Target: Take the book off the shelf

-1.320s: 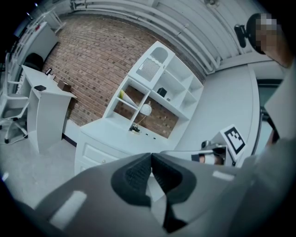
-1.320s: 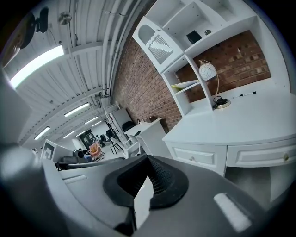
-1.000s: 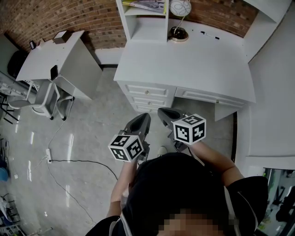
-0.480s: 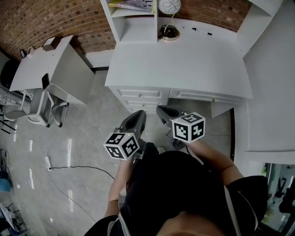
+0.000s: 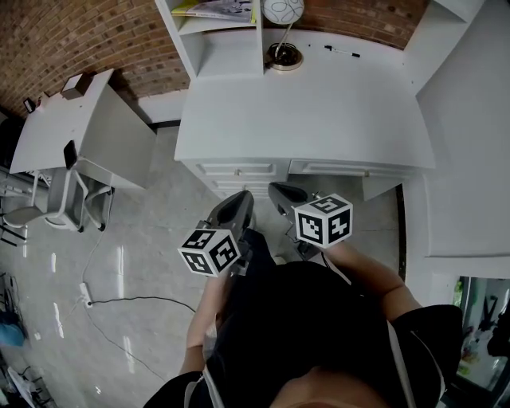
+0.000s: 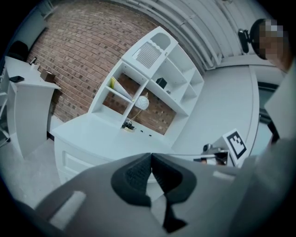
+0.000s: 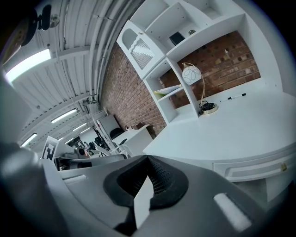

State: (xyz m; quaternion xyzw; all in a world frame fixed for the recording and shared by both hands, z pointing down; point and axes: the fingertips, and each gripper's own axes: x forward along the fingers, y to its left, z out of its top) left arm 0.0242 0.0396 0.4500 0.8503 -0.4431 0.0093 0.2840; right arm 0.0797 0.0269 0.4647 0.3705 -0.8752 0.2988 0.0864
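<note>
Book [image 5: 209, 8], thin, in smooth white shelf [image 5: 177, 36], left gripper [image 5: 240, 199] and right gripper [image 5: 284, 192] ribbed pads together, empty.

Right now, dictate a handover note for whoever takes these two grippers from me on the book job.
Left gripper: jaws shut, empty.
Right gripper: jaws shut, empty.
Both are held low near the body, short of the white desk.
Book: on the shelf just left of the lamp, untouched.
Done: nothing yet.
Left: reach up to the shelf, open a gripper, grip the book and draw it out.
</note>
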